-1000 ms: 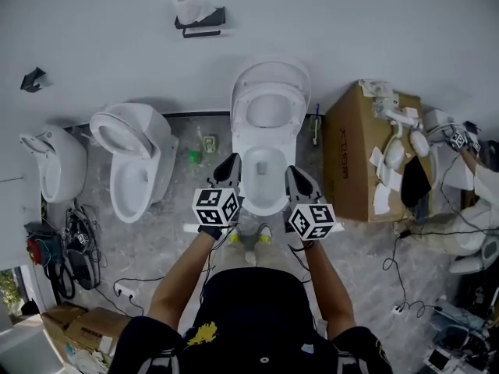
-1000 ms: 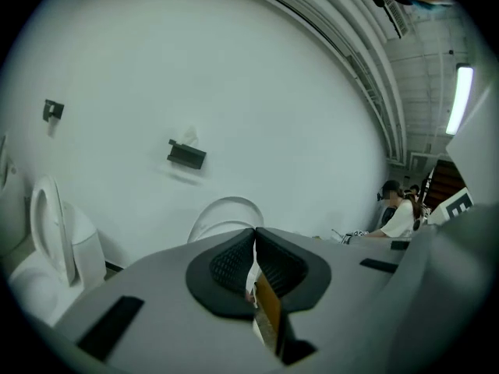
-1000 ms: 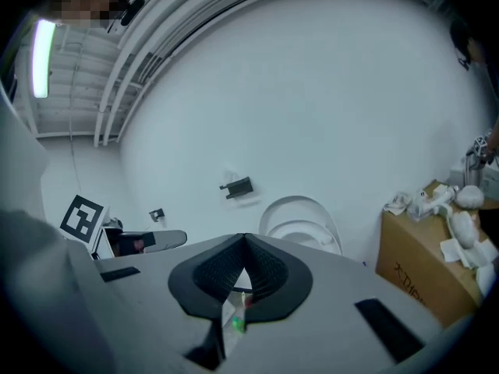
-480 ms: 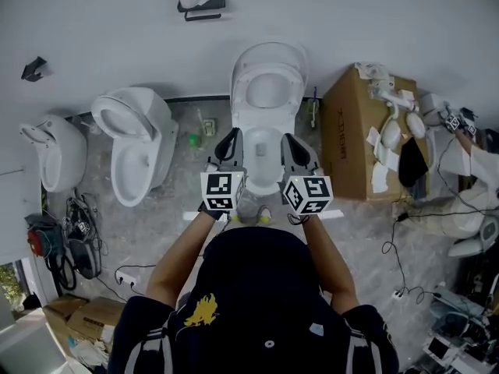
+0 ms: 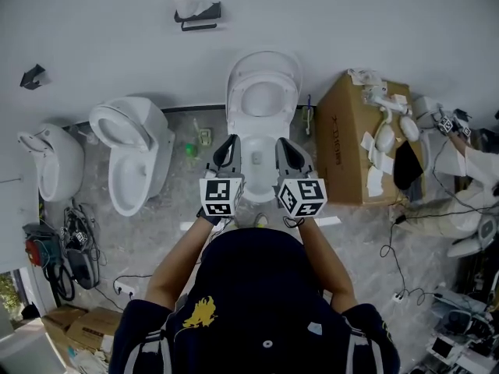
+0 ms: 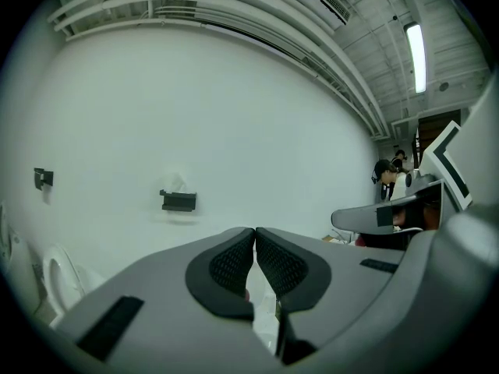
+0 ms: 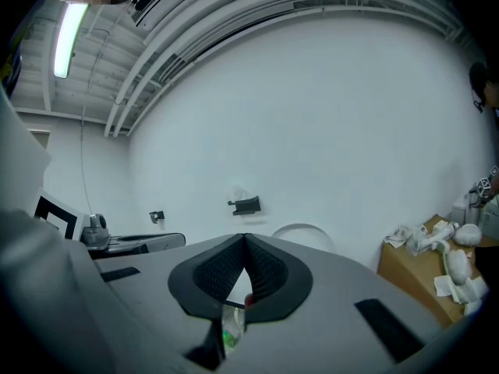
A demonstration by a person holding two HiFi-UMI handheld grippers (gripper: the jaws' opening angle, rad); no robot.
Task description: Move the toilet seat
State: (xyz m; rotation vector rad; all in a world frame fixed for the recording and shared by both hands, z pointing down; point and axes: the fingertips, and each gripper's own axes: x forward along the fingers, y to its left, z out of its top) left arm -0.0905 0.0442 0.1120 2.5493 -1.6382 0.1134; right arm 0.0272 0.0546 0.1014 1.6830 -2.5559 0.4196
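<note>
In the head view the white middle toilet (image 5: 256, 187) stands against the wall, its seat (image 5: 243, 104) and lid raised upright. Both grippers hover side by side over the bowl, apart from the seat. My left gripper (image 5: 231, 142) is over the bowl's left side and my right gripper (image 5: 281, 144) over its right. The left gripper view shows its jaws (image 6: 255, 232) pressed together with nothing between them, pointing at the bare wall. The right gripper view shows its jaws (image 7: 245, 238) likewise shut and empty, with the top of the raised lid (image 7: 302, 234) just beyond them.
A second toilet (image 5: 129, 150) with its lid up and another white fixture (image 5: 51, 162) stand to the left. A cardboard box (image 5: 347, 150) with white parts on top is close on the right. A paper holder (image 5: 195, 10) hangs on the wall. Cables (image 5: 74, 240) lie on the floor.
Both grippers have risen and drawn a little closer together over the bowl, staying shut. The seat and lid have stayed upright.
</note>
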